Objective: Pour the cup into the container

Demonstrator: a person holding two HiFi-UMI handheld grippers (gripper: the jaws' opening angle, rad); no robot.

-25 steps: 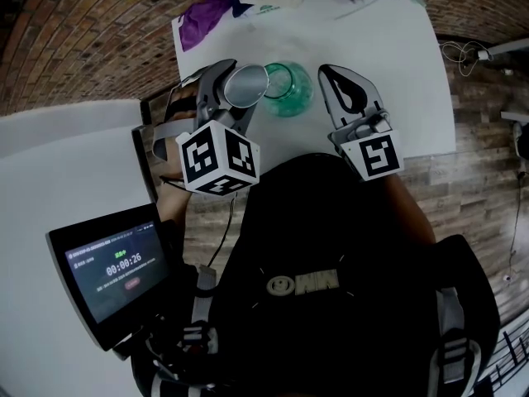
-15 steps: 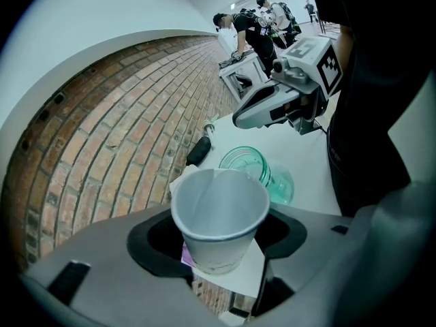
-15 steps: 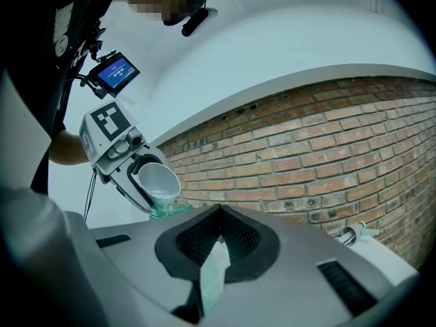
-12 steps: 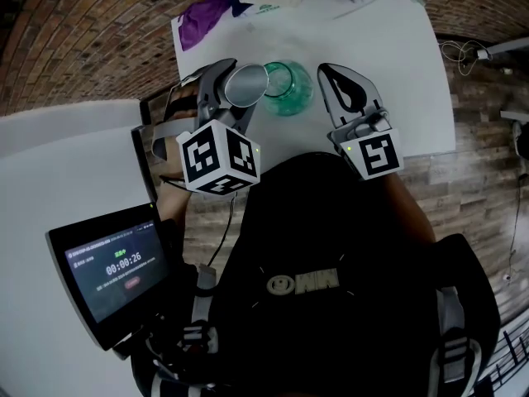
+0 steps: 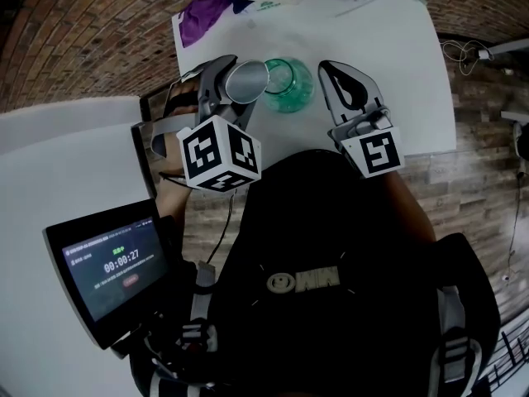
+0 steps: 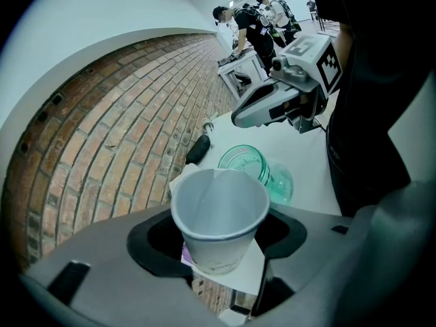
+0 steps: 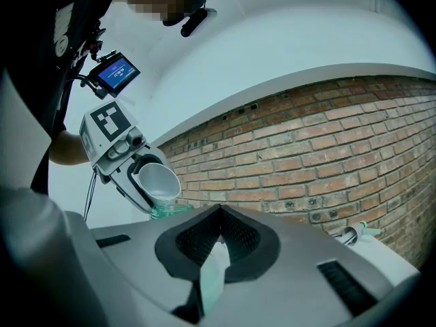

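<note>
The left claw (image 5: 234,89) is clenched on a white paper cup (image 5: 247,81), its 2 jaws pressed against the cup's sides just below the rim. In the left gripper view the cup (image 6: 219,216) sits squarely between the jaws; its pale inside shows no clear contents. The cup is held off the bench (image 5: 388,64) and tilted, its mouth turned toward the green see-through container (image 5: 289,85) just to its right. From the right gripper view, the cup (image 7: 158,180) leans with its lip directly over the container (image 7: 170,211). The container stands upright on the white bench, open mouth up, between the 2 claws.

The right claw (image 5: 327,68) is clenched with its jaw tips meeting and nothing gripped; it hovers just right of the container, apart from it. A purple item (image 5: 198,19) lies at the far left corner of the bench, and a small screen (image 5: 111,263) sits near the person on the left. A brick wall (image 7: 306,162) runs behind the bench.
</note>
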